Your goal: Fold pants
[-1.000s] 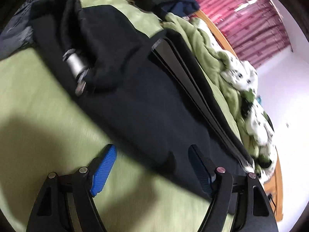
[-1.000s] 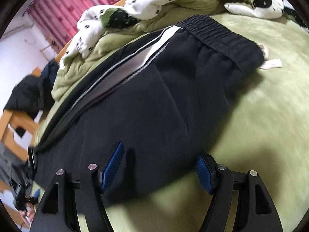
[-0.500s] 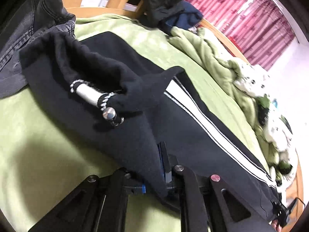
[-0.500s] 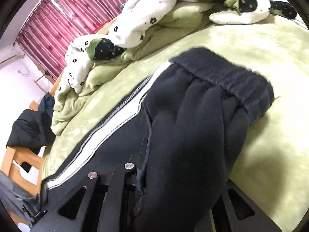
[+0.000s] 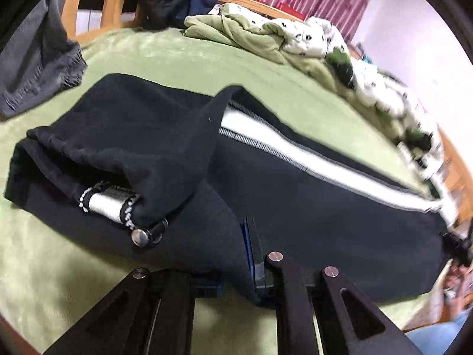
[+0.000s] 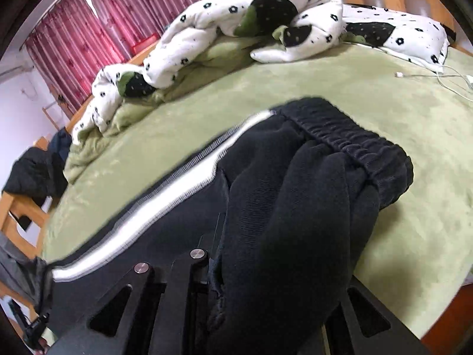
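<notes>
Black track pants (image 5: pixel 310 195) with a white side stripe (image 5: pixel 325 159) lie lengthwise on the green bed cover (image 5: pixel 59 263). My left gripper (image 5: pixel 241 269) is shut on the near edge of the pants by the leg end, where a cuff with a white band and metal snap (image 5: pixel 139 236) is bunched. In the right wrist view the pants (image 6: pixel 295 207) drape over my right gripper (image 6: pixel 218 266), which is shut on the fabric near the elastic waistband (image 6: pixel 354 142). The right fingertips are hidden under cloth.
A crumpled white and green quilt (image 6: pixel 236 20) lies along the far side of the bed. Grey clothes (image 5: pixel 35 68) sit at the left. Dark clothes hang on a wooden chair (image 5: pixel 118 3). A white charging cable (image 6: pixel 437 77) lies at the right.
Both grippers were open over the pants' near edge, then closed on the fabric. Both now lift the edge up and away from the cover, and the pants bunch up around them.
</notes>
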Available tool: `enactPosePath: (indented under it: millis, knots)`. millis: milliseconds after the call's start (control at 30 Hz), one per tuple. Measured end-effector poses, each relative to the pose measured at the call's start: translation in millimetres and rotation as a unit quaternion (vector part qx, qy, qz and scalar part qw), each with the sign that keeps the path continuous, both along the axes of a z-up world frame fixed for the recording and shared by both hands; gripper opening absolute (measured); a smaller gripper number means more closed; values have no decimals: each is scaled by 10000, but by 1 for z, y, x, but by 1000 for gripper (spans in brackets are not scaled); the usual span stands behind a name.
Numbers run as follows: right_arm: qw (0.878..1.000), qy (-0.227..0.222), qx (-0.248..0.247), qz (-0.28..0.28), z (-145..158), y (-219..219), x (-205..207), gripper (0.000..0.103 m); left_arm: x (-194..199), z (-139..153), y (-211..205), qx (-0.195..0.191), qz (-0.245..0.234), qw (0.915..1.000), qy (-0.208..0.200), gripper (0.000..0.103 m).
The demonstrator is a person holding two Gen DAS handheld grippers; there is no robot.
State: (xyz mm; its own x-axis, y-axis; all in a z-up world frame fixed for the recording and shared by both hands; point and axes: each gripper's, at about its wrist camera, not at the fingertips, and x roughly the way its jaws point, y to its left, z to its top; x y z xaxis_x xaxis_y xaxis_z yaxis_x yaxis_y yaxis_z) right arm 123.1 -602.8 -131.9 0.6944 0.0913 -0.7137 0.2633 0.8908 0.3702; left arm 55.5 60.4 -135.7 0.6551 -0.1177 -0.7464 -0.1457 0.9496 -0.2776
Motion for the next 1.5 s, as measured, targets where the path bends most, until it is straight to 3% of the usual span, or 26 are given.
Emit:
enactPosePath:
  millis: [100,200,233,300,467,533,567,600,667,733,833,1000,1100,1167,1233,1300,1433,1500]
  knots:
    - [9994,328,66,115,-20,-5,-5,29,-3,-6,4,-181,100,9997,133,19]
    - [9995,27,305,-49,-16,-18,-30,44,-11,-3,15,-325,181,9990,255,43]
    - [9991,-38,383,-169,-15,-24,-37,49,-19,0,20,-234,208,9993,211,57]
    - [9971,-179,450,-584,-13,-36,-45,70,-28,0,24,-119,283,9995,48,65]
    - [9902,-199,973,-986,-33,-60,-17,73,-37,1,24,-102,348,9993,7,66]
    - [9871,-226,952,-1269,-32,-67,-5,66,-39,5,22,3,370,9993,-16,66]
    - [9884,-237,792,-1273,-25,-70,0,50,-35,7,17,82,363,9993,-25,66]
    - [9907,-428,664,-1109,-14,-73,3,48,-36,9,16,185,372,9991,-47,68]
    - [9911,-761,619,-900,3,-78,3,48,-38,13,13,317,384,9987,-105,68]
    - [9945,-521,405,-808,6,-75,10,50,-41,18,9,459,429,9978,-201,68]
    - [9984,213,-147,-510,-8,-70,16,56,-54,30,6,684,472,9957,-407,67]
    - [9966,149,8,-806,-14,-80,-31,66,-49,42,16,832,500,9937,-560,67]
    - [9952,136,19,-964,-5,-74,-55,66,-21,34,21,828,388,9956,-210,55]
    - [9945,141,-61,-1036,5,-66,-66,66,-9,26,22,767,313,9965,-67,29]
    - [9936,77,-270,-1098,18,-55,-78,66,0,25,22,1001,250,9945,-153,21]
    - [9922,61,-484,-1144,30,-44,-89,66,6,35,29,1176,425,9911,-455,18]
    - [9904,224,-760,-1136,43,-20,-87,66,36,64,83,714,971,9882,-946,15]
    - [9903,283,-861,-1052,47,-2,-78,66,54,68,102,767,1065,9868,-948,15]
